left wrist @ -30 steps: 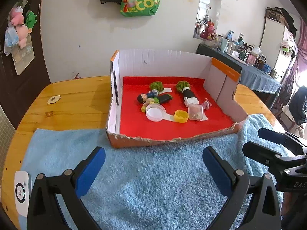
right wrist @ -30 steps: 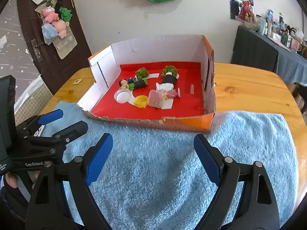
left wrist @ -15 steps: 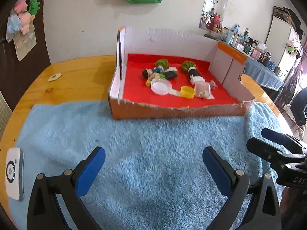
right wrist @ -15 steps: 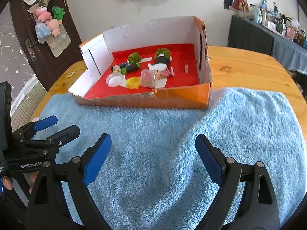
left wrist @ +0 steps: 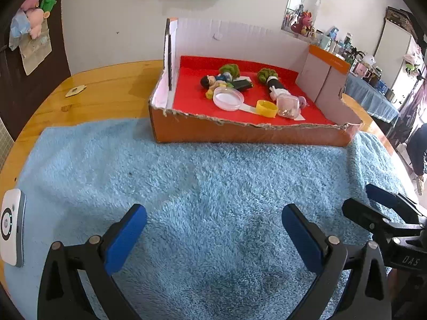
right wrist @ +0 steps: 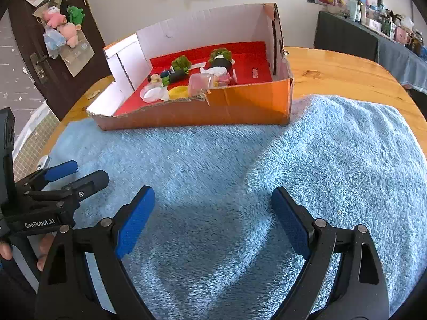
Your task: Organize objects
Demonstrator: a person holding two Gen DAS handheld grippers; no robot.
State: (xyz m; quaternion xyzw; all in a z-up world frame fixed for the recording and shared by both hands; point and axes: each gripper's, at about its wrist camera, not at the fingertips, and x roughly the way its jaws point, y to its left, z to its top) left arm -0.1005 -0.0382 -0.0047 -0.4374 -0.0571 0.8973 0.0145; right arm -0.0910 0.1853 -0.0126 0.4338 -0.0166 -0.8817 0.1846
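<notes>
Both the left gripper (left wrist: 213, 229) and the right gripper (right wrist: 212, 210) hover over the blue towel (left wrist: 213, 186) on the desk (left wrist: 106, 90), jaws wide apart and empty. Beyond the towel, the cardboard box (left wrist: 240, 133) holds dolls (left wrist: 213, 81), a clear lid (left wrist: 228, 98) and a yellow cap (left wrist: 267, 108).

A lived-in home: wooden table (left wrist: 106, 90), plush toys (right wrist: 62, 26) hung on a door, cluttered sideboard (left wrist: 368, 90).

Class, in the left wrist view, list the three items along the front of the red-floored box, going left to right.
Clear round plastic lid → yellow bottle cap → clear plastic capsule with pink contents.
</notes>
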